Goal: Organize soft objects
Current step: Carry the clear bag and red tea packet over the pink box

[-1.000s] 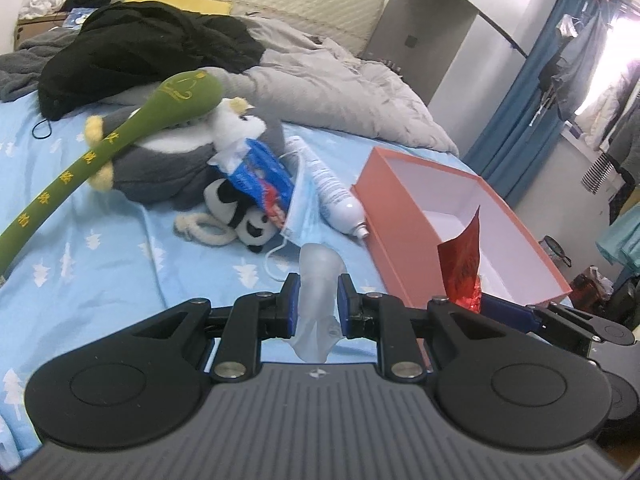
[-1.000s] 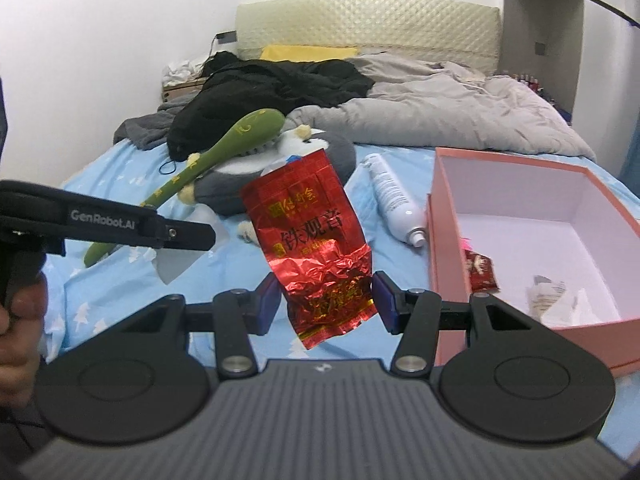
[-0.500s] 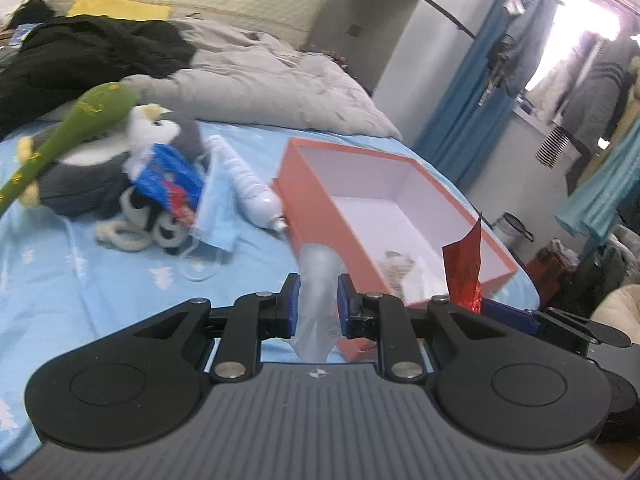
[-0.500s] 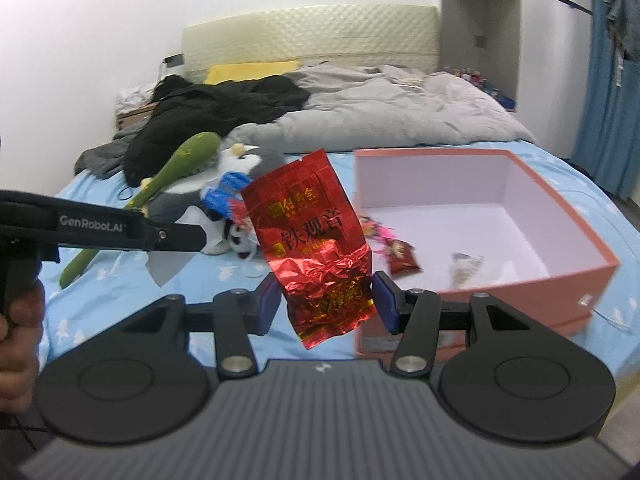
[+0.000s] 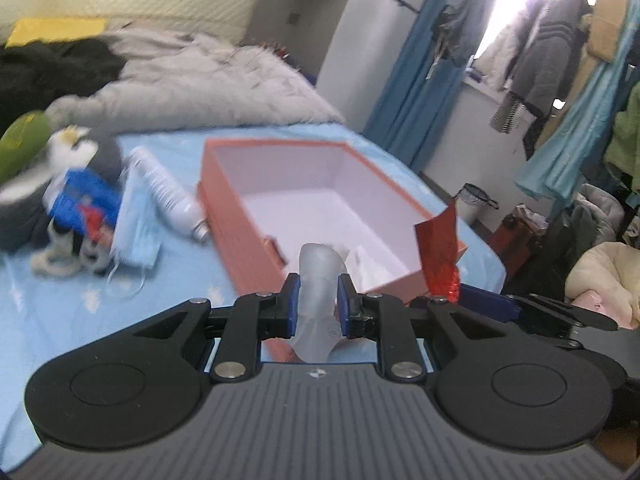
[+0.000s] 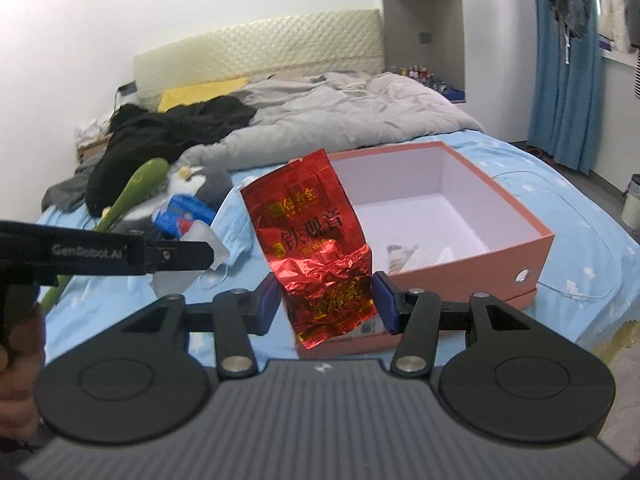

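While crumpled wrappers [image 6: 416,254] lie inside, the orange box [image 6: 536,248] sits open.

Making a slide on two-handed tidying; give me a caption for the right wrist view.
Right tool holds a red foil packet before the open pink box on the bed.

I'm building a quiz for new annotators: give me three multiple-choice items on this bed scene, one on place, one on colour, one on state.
1. Where does the white bottle lie?
A. inside the box
B. on the sheet beside the box
C. on the floor

2. What colour is the outside of the box?
A. salmon orange
B. green
C. black

3. What is the right claw doing?
A. hanging open and empty
B. gripping a red foil packet
C. gripping a plush toy

Answers: 1 B, it rests on the blue sheet by the box wall; 2 A, walls orange, inside white; 3 B, packet stands between the pads.
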{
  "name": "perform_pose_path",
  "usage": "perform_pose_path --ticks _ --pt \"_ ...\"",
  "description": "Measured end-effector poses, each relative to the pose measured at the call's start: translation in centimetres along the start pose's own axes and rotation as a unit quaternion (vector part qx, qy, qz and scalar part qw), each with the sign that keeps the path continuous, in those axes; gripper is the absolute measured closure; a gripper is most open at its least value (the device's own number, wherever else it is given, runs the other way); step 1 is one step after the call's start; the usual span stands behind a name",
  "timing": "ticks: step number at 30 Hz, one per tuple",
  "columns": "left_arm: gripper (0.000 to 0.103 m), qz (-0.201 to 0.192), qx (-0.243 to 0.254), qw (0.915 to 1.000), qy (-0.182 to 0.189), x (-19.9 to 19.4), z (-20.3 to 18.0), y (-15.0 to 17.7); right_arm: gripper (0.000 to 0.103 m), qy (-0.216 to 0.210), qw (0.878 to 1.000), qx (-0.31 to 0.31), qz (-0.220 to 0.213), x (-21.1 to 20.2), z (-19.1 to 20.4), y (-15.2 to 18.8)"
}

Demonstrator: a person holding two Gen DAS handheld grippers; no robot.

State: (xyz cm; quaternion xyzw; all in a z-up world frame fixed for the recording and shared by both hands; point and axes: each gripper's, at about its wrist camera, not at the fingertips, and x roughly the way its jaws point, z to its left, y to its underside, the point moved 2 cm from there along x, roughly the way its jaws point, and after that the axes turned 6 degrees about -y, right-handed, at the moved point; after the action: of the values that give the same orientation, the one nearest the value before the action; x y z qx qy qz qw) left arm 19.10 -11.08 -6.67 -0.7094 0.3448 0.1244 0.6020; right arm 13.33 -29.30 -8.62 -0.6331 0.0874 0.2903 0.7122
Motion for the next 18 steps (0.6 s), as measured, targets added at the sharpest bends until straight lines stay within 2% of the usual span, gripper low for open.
perform_pose_path --ticks 5,10,14,18 --pt "0.080 -0.007 0.026 0.9995 0.014 1.8 -1.6 -3.4 0.049 0.014 1.000 0.002 -0.026 0.9 -1.9 -2.7" --pt "0.080 -0.005 0.033 0.9992 0.023 4.7 -2.6 -7.4 0.049 0.026 0.999 0.030 -0.024 3.6 -5.3 -6.5" --pt "0.080 0.000 0.053 0.9986 0.009 7.7 -3.5 -10.5 0.049 0.040 0.998 0.048 -0.003 6.4 -8.0 -8.8" --pt "0.080 0.000 0.083 0.9964 -0.021 11.0 -4.6 -12.1 0.049 0.071 0.996 0.043 0.026 9.2 -10.2 -10.1"
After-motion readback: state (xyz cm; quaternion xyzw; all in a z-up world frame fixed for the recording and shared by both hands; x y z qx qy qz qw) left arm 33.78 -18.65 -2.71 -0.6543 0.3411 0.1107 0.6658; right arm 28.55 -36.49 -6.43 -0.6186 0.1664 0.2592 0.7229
